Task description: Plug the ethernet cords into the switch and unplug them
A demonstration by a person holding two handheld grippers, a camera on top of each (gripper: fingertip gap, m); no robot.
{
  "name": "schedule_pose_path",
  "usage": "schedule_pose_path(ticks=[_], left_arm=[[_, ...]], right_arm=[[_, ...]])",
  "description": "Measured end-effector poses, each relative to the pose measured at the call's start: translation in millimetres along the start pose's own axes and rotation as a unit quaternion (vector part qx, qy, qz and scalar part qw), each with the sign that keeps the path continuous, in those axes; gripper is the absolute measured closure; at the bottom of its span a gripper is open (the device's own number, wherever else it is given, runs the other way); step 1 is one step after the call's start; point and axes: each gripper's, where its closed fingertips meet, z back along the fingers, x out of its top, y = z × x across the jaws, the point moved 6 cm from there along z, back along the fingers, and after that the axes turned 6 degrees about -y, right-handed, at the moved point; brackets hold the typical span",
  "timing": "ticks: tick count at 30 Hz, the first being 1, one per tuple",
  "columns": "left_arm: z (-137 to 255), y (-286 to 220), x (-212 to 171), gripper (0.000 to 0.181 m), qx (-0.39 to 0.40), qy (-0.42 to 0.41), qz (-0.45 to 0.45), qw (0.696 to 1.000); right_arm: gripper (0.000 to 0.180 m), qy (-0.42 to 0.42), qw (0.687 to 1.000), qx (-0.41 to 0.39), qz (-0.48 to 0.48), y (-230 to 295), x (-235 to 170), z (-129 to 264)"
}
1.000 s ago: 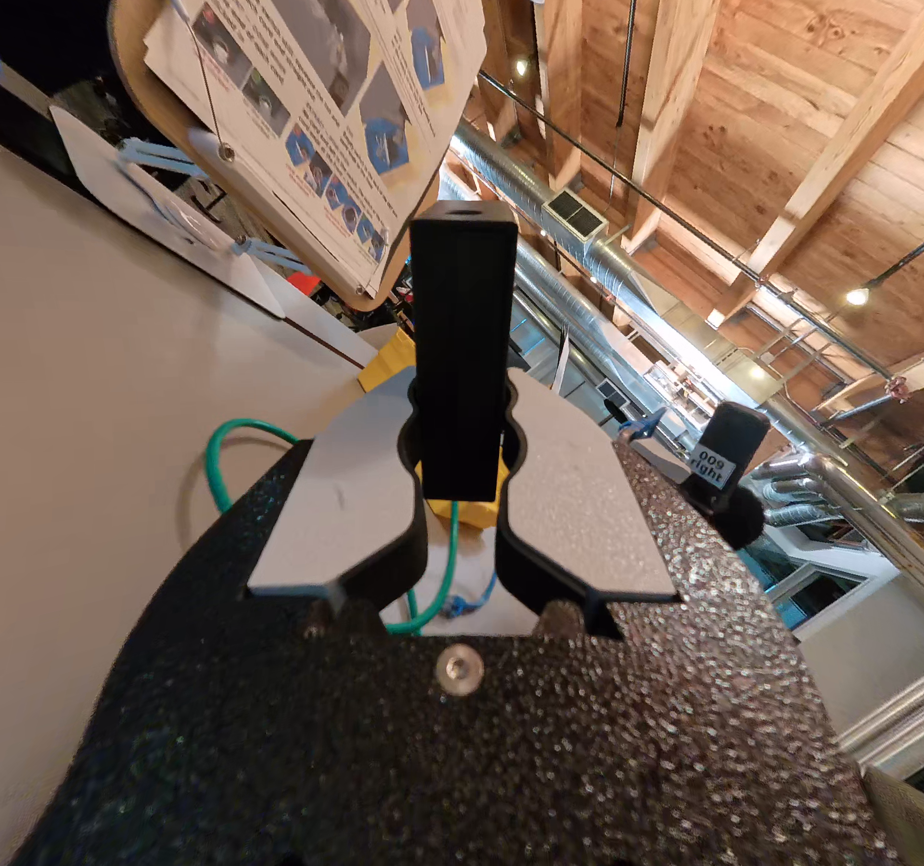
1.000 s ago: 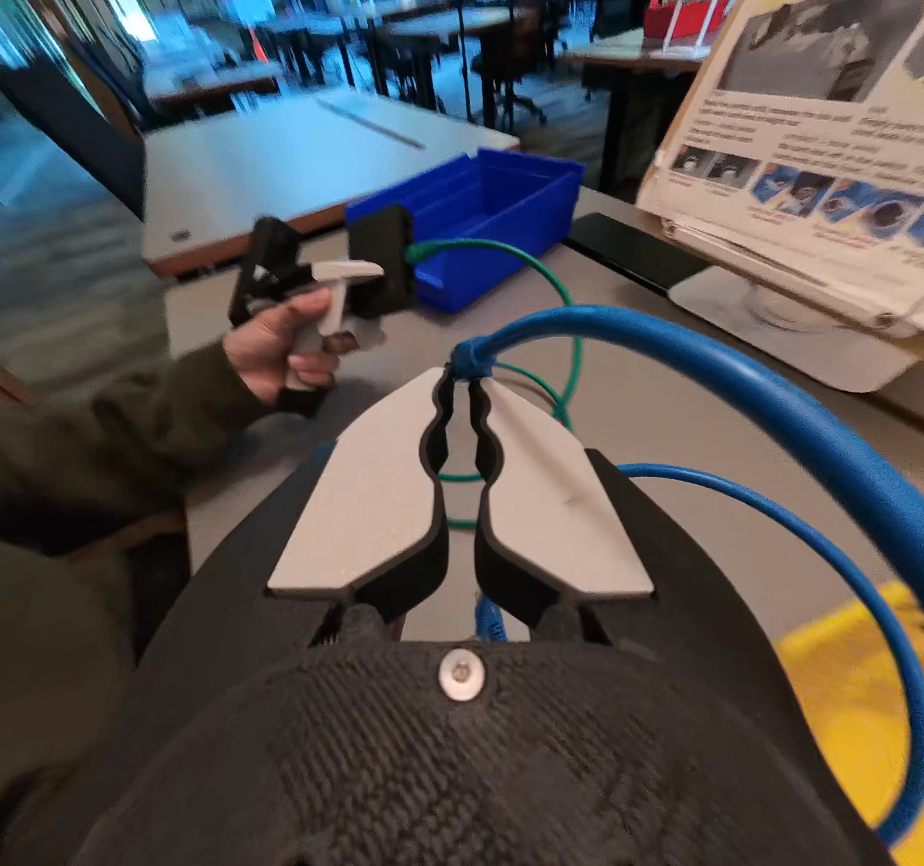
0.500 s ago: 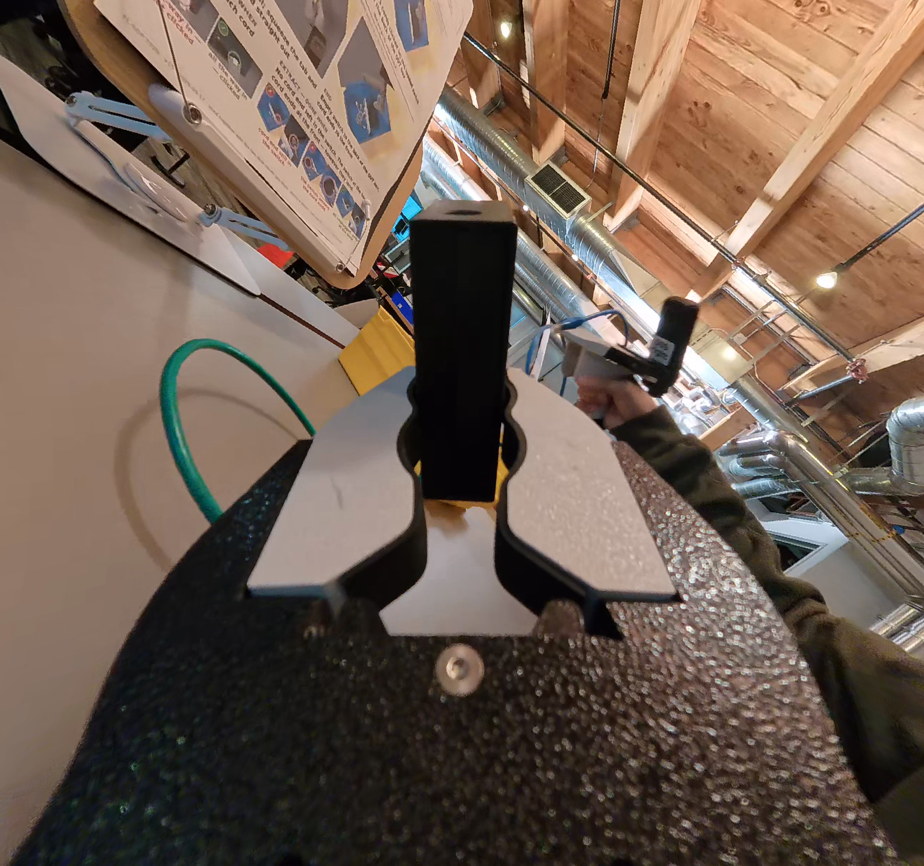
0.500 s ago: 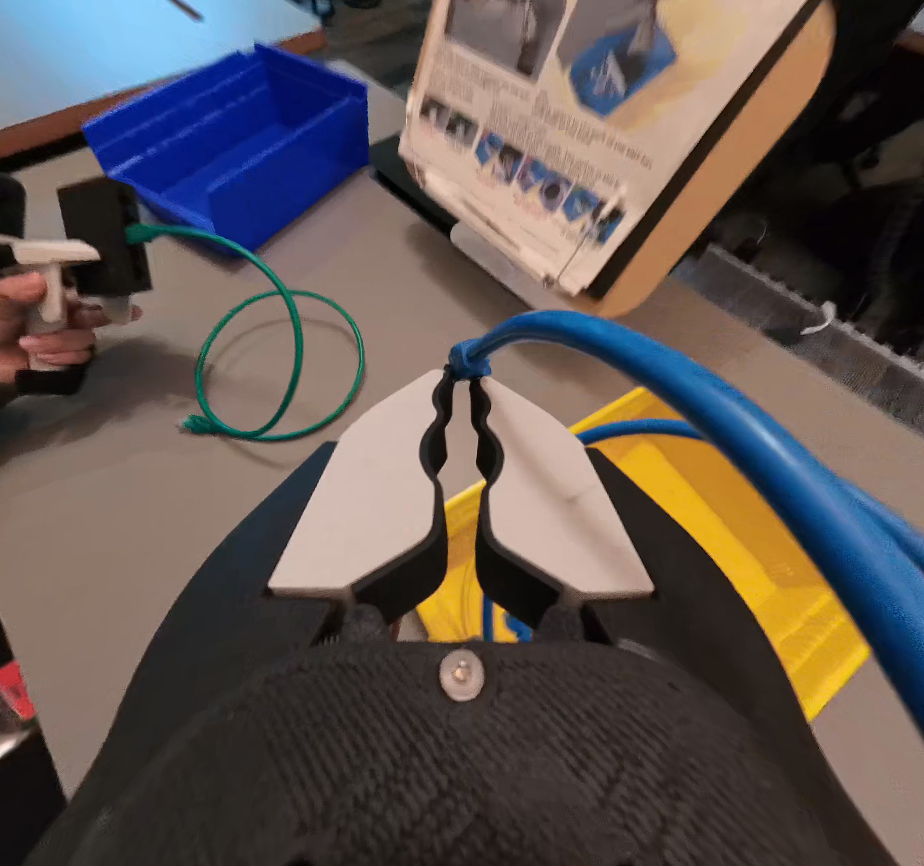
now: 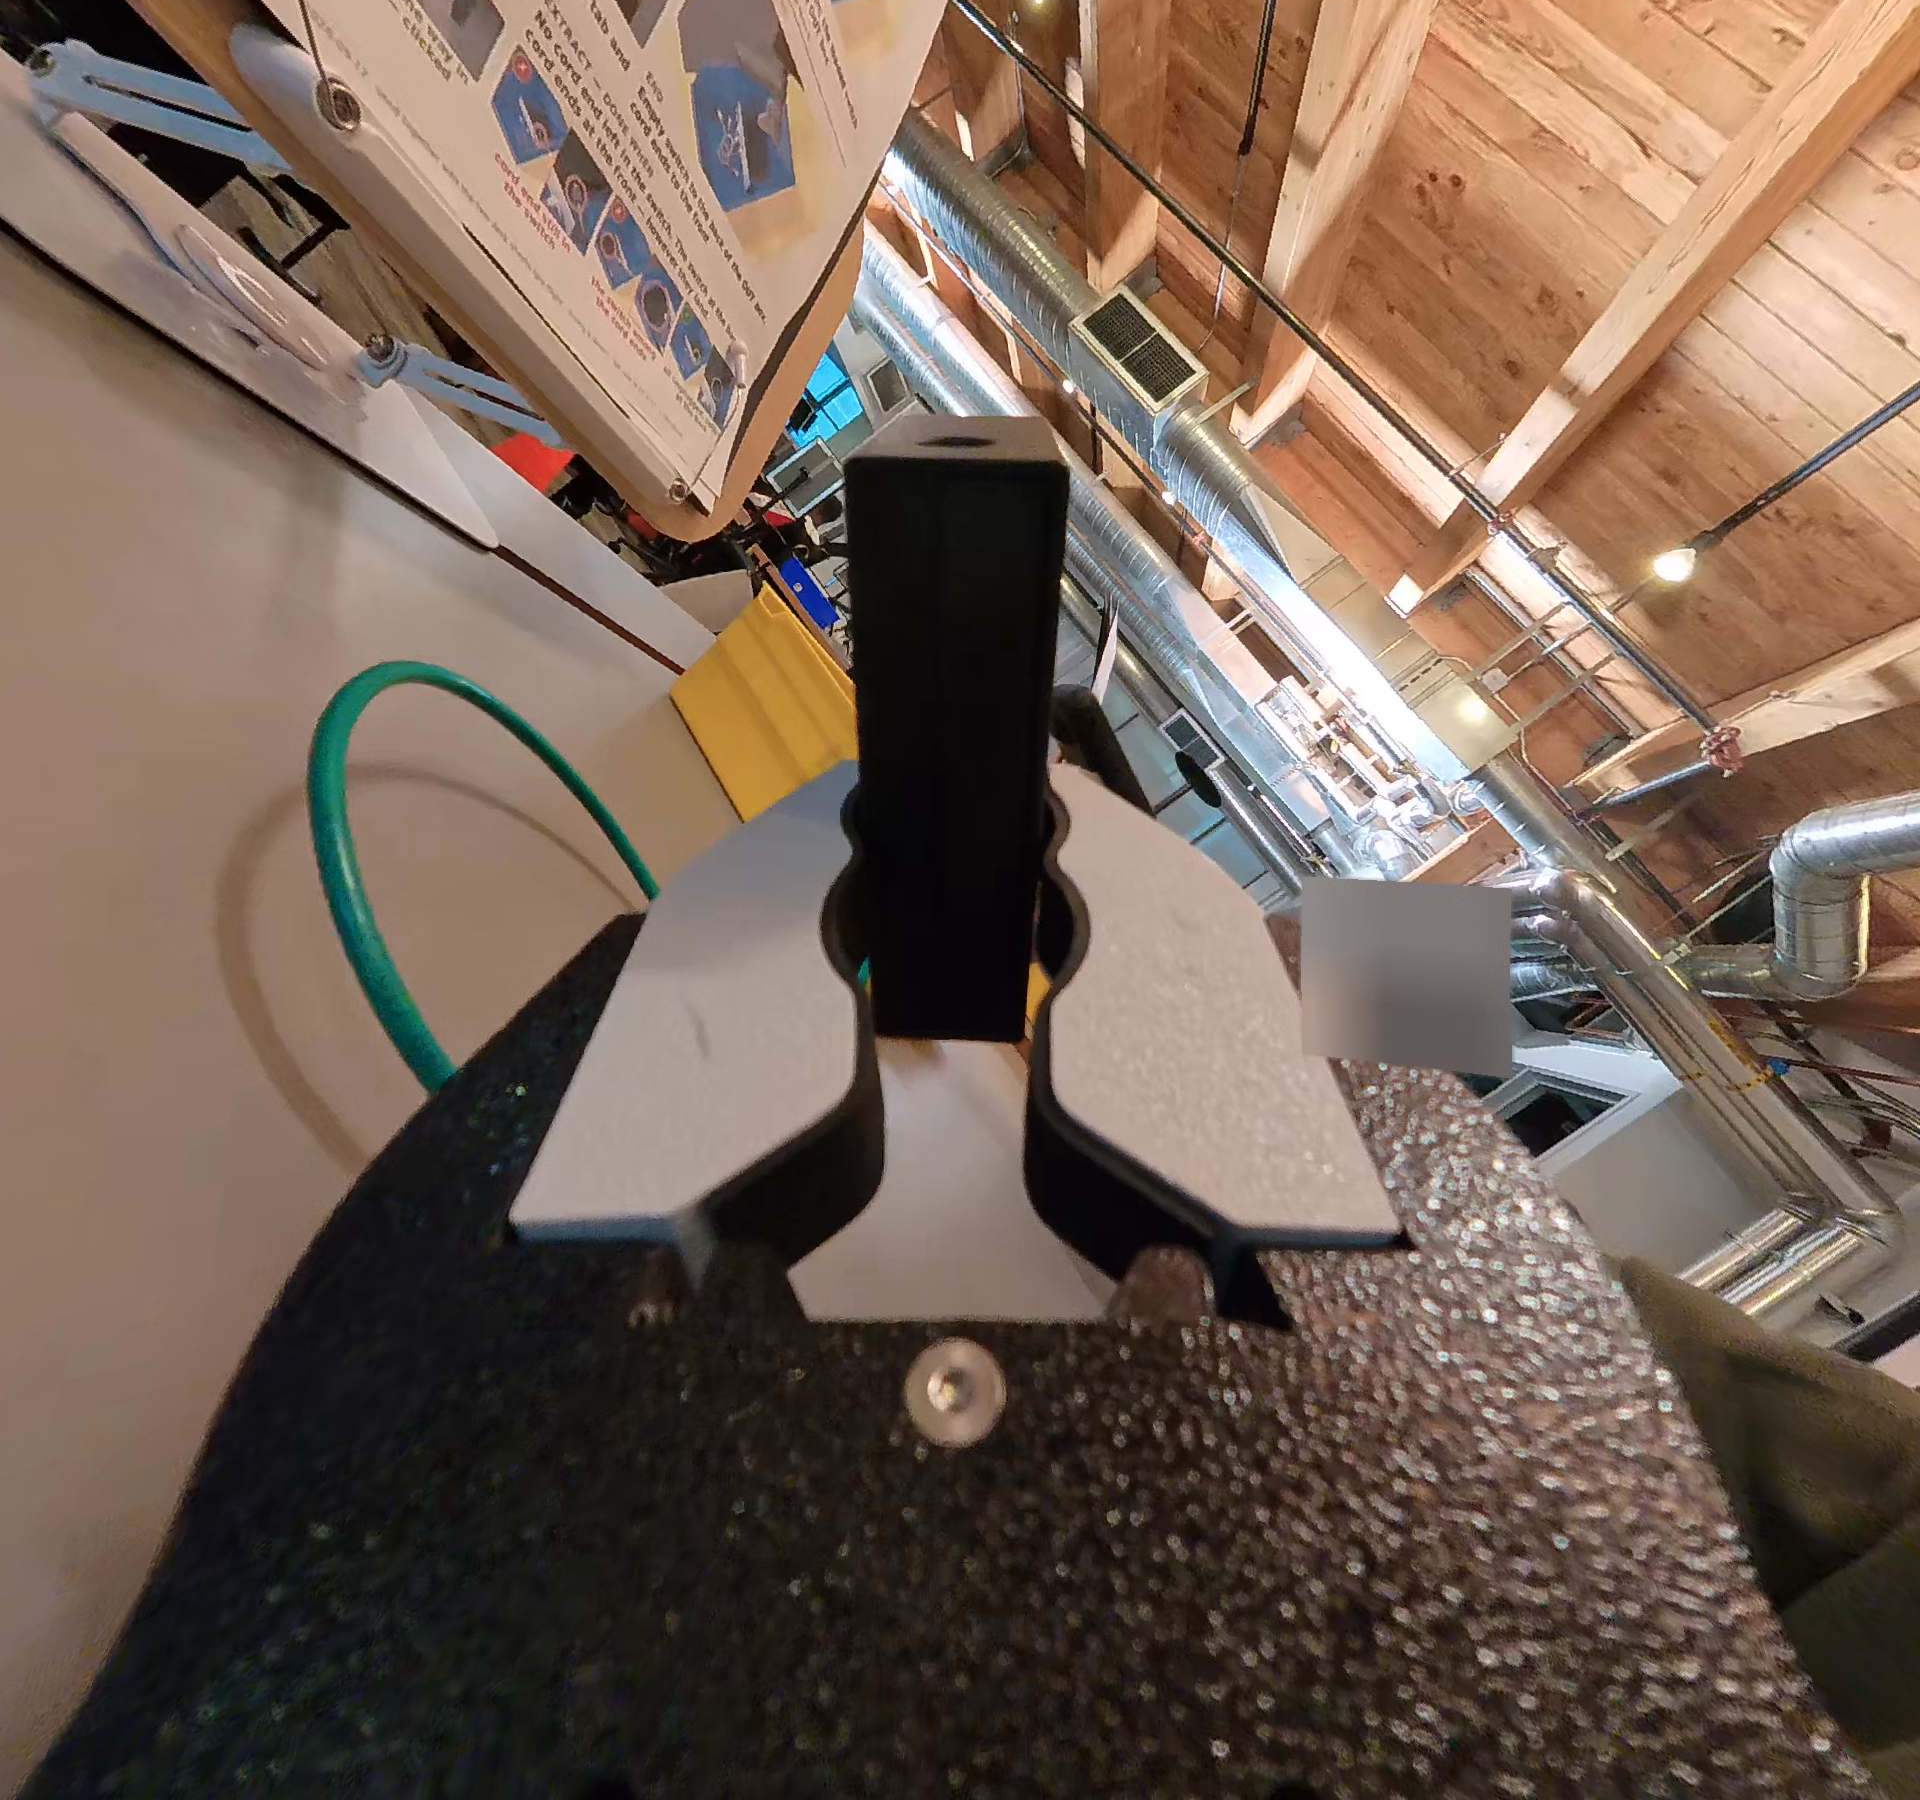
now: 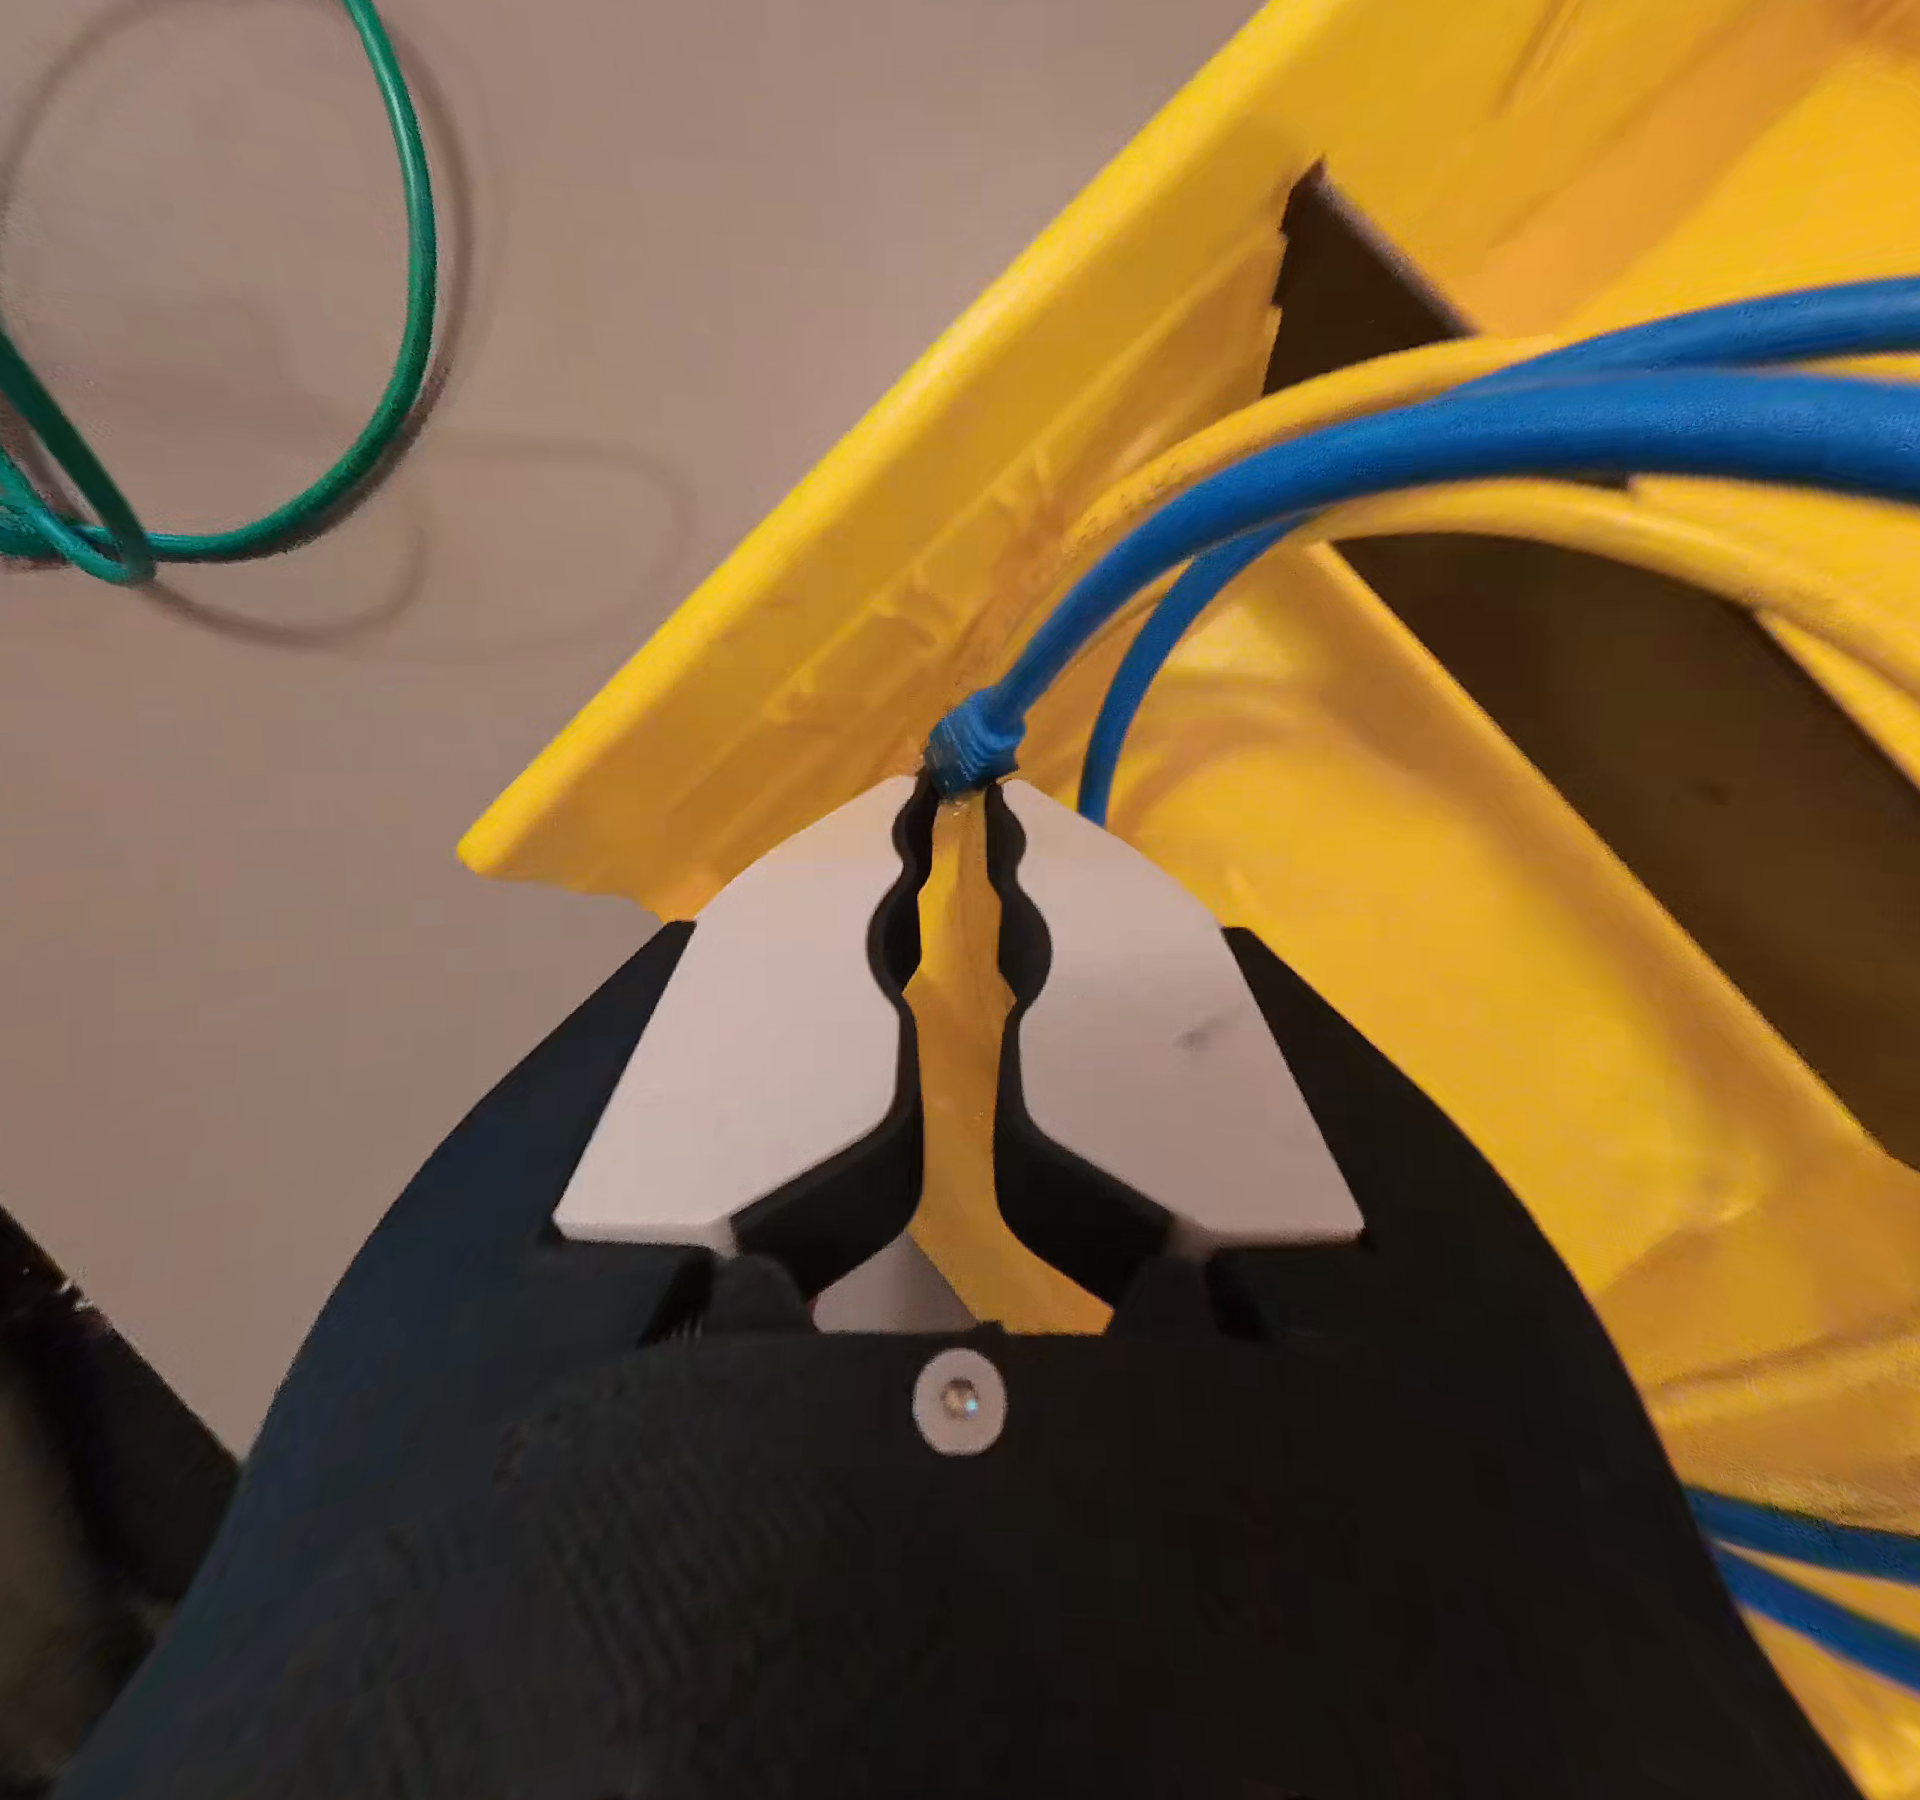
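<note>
My left gripper is shut on the black switch, a tall box held upright above the table. A green cord loops on the table beside it; where it joins the switch is hidden. My right gripper is shut on the plug end of the blue cord, held over the yellow bin. The blue cord arcs to the right over the bin. A yellow cord lies in the bin. The green cord also shows on the table at the upper left of the right wrist view.
A wooden board with instruction sheets stands on a white base behind the switch. The yellow bin's corner shows past the switch. The beige table lies left of the bin. A sleeve is at the lower right.
My right gripper has swung down and to the right with the blue cord's plug, from over the table to over the yellow bin. The left gripper has kept its hold on the switch and turned slightly.
</note>
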Motion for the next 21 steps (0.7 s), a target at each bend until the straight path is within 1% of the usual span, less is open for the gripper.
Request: schedule_pose_path(ticks=[2, 3, 5, 9, 11, 13, 14, 15, 17, 19, 21], left_arm=[[-0.2, 0.0, -0.8, 0.154, 0.000, 0.003, 0.000, 1.000], [-0.4, 0.1, -1.2, 0.154, -0.001, 0.004, 0.001, 1.000], [-0.7, 0.5, -2.0, 0.154, -0.001, 0.004, 0.004, 1.000], [-1.6, -0.3, -3.6, 0.154, -0.002, 0.007, 0.007, 1.000], [-2.0, -0.7, -4.0, 0.154, 0.002, 0.010, 0.005, 1.000], [-2.3, -0.7, -4.9, 0.154, 0.005, 0.015, 0.009, 1.000], [-2.6, -0.3, -5.8, 0.154, 0.008, 0.018, 0.015, 1.000], [-3.0, 0.0, -7.0, 0.154, 0.012, 0.020, 0.024, 0.999], [-4.4, 0.6, -10.2, 0.154, 0.008, 0.021, 0.048, 0.999], [-5.7, 1.2, -14.6, 0.154, 0.005, 0.025, 0.069, 0.997], [-7.2, 1.0, -19.6, 0.154, 0.002, 0.032, 0.081, 0.996]], right_arm=[[0.164, 0.004, 1.000, 0.006, -0.010, 1.4, -5.0, -3.3], [0.154, 0.006, 1.000, -0.001, -0.013, 1.1, -6.3, -2.9], [0.143, 0.006, 1.000, 0.000, -0.007, 3.9, -6.7, 2.6], [0.128, -0.020, 0.999, -0.025, 0.003, 11.1, -0.7, 31.7], [0.118, -0.051, 0.998, -0.041, 0.004, 19.2, 3.0, 50.1], [0.114, -0.114, 0.991, -0.067, 0.009, 32.9, 9.1, 69.4], [0.113, -0.156, 0.986, -0.062, 0.010, 46.4, 12.5, 77.3], [0.111, -0.206, 0.978, -0.031, 0.009, 67.0, 16.6, 82.2], [0.113, -0.293, 0.953, 0.074, 0.007, 119.5, 20.4, 82.4], [0.115, -0.326, 0.936, 0.135, -0.007, 161.2, 17.1, 70.5], [0.113, -0.350, 0.919, 0.180, -0.029, 193.1, 14.2, 50.3]])
